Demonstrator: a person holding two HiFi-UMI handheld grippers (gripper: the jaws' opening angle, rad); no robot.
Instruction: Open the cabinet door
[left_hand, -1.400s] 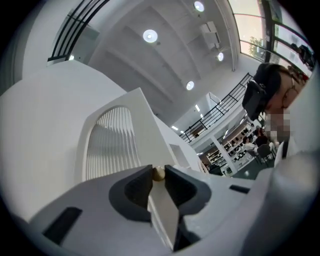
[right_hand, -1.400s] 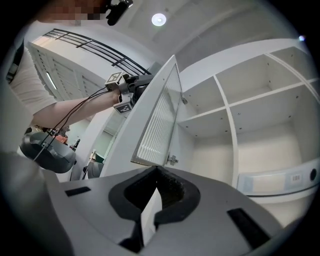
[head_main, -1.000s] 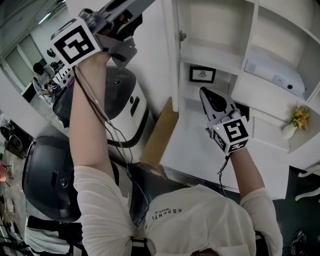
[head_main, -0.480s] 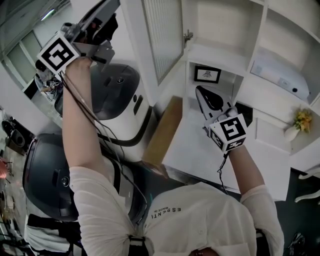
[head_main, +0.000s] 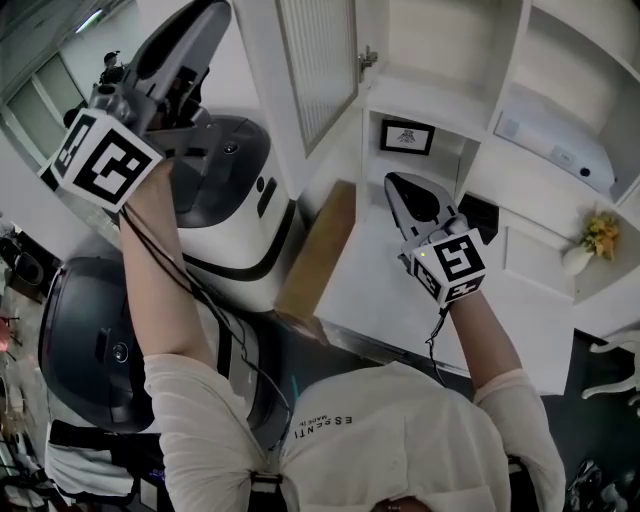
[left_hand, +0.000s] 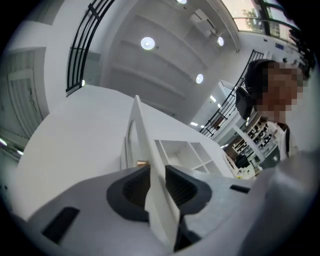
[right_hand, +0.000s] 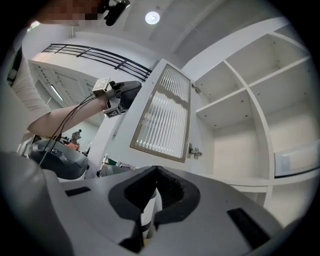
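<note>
In the head view, the left gripper reaches up at 11 o'clock, with its marker cube lower down toward the forearm. Its tip is at the free edge of the white-framed cabinet door with a ribbed glass panel. That door stands swung out at 12 o'clock from the white open-shelf cabinet. The right gripper is at 1 o'clock of centre, well apart from the door. It points toward a small black-framed picture on a shelf and does not touch it. A white vase of yellow flowers stands at 3 o'clock.

In the left gripper view, the left gripper has its jaws clamped on the door. The door's thin white edge runs up from 6 o'clock between the two dark pads, and both pads press on it. The cabinet's open shelves show just right of centre.

In the right gripper view, the right gripper has its jaws together, the tips meeting with nothing gripped. The door hangs open at 12 o'clock above them, held to the cabinet by a metal hinge on its right side. The left gripper grips the door's left edge at 10 o'clock.
</note>
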